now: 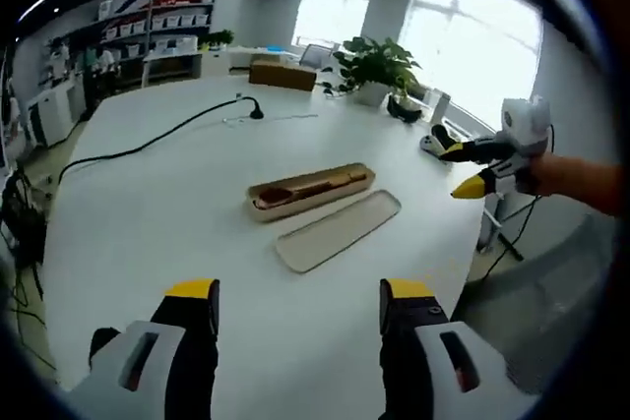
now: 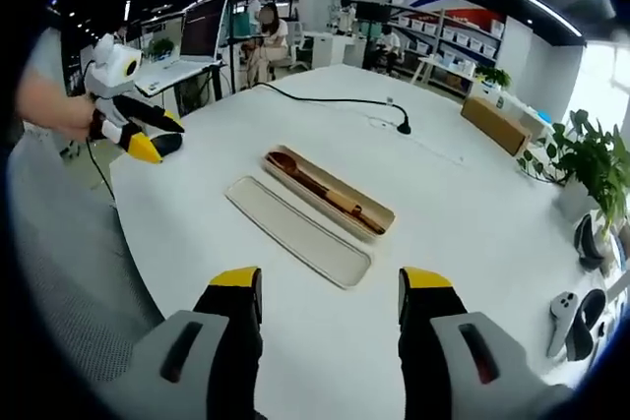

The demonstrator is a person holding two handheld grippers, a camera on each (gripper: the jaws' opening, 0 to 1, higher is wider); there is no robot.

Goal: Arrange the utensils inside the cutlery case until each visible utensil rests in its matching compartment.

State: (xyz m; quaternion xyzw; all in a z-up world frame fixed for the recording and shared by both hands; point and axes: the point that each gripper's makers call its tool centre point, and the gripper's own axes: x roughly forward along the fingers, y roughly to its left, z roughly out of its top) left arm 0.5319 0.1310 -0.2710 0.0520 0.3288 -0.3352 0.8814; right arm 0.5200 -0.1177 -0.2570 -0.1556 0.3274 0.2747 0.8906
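We see brown wooden utensils (image 2: 325, 187) already in the open beige cutlery case (image 2: 379, 226), flat beige lid (image 2: 295, 230) at its 7 o'clock, both our grippers, left gripper (image 1: 298, 307) and right gripper (image 2: 329, 295), spread and empty, so little looks left.

Both grippers have grey bodies and black jaws tipped yellow.

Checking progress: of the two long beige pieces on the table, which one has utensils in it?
The deeper tray, holding brown wooden utensils; the flat lid beside it lies bare.
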